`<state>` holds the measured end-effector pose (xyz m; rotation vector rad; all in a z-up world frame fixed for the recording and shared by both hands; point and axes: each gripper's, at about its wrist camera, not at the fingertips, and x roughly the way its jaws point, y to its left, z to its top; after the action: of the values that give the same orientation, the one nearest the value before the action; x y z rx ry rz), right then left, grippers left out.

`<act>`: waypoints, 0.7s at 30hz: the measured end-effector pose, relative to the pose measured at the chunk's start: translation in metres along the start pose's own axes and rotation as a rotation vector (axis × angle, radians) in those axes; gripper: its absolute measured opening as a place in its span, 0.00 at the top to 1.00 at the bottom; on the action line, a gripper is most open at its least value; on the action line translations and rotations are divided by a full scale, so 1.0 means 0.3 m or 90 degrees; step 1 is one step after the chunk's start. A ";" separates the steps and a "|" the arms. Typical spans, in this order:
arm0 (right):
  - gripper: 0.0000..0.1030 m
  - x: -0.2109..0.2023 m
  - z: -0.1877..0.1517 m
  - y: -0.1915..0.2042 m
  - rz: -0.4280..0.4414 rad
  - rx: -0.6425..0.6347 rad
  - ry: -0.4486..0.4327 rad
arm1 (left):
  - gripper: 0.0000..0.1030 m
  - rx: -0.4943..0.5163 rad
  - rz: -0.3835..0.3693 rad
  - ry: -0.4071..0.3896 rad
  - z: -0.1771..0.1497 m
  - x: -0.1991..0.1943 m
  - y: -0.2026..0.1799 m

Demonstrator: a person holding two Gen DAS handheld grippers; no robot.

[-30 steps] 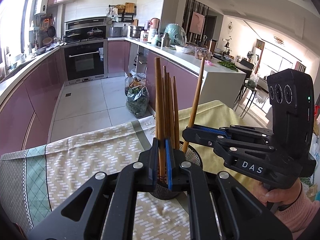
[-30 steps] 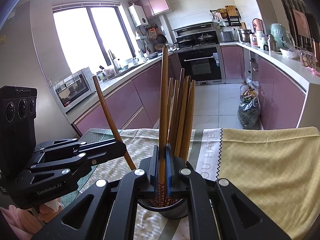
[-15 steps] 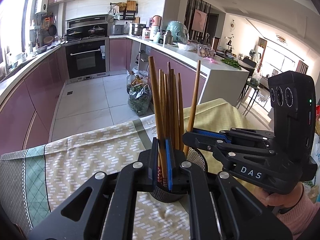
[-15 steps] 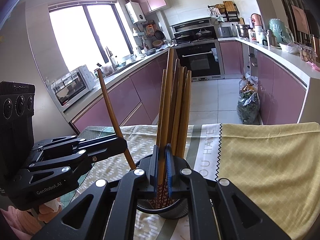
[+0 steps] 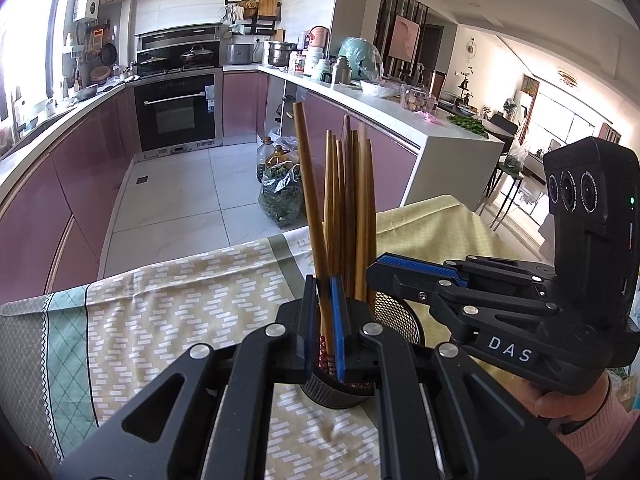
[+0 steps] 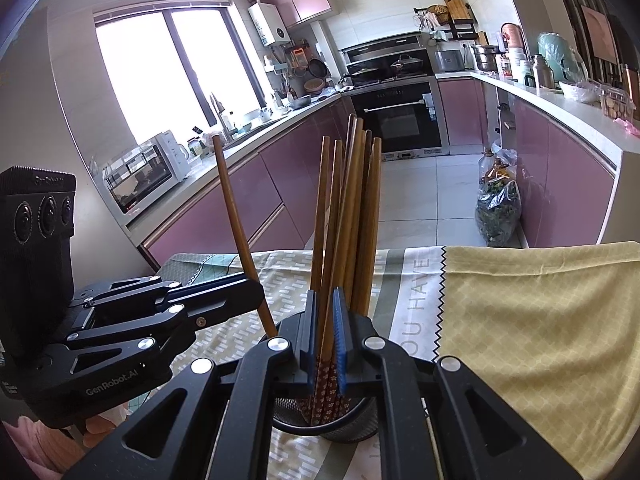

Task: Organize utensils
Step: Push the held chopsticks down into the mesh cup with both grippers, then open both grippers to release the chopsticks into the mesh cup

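Observation:
A black mesh holder stands on the patterned tablecloth with several wooden chopsticks upright in it. My left gripper is shut on one chopstick that leans away from the bundle, its lower end inside the holder. From the other side, my right gripper hangs over the holder, shut on another chopstick that stands in the bundle. Both grippers meet just above the holder's rim.
The table's far edge drops to a tiled kitchen floor with a bag of greens and pink cabinets. A yellow cloth covers the table's right part. A hand in a pink sleeve grips the right tool.
The right gripper's chopstick has sunk and swung from leaning apart into the bundle. The left gripper's chopstick has tilted a little further from the bundle. Both grippers stay shut.

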<state>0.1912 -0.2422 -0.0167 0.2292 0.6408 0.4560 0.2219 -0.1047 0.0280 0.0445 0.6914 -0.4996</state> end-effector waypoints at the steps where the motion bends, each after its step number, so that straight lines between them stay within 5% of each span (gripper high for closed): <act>1: 0.92 -0.001 0.000 0.000 0.001 0.000 0.000 | 0.92 -0.001 -0.002 0.003 0.000 0.005 0.001; 13: 0.91 -0.024 -0.005 0.005 0.006 -0.006 -0.005 | 0.92 -0.003 0.003 0.000 -0.025 0.017 0.012; 21: 0.70 -0.065 -0.033 0.030 -0.004 -0.019 -0.020 | 0.64 0.001 0.044 -0.037 -0.068 -0.052 0.009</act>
<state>0.1683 -0.2429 -0.0112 0.2049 0.6036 0.4549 0.2007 -0.0914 0.0214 0.0553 0.6303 -0.4343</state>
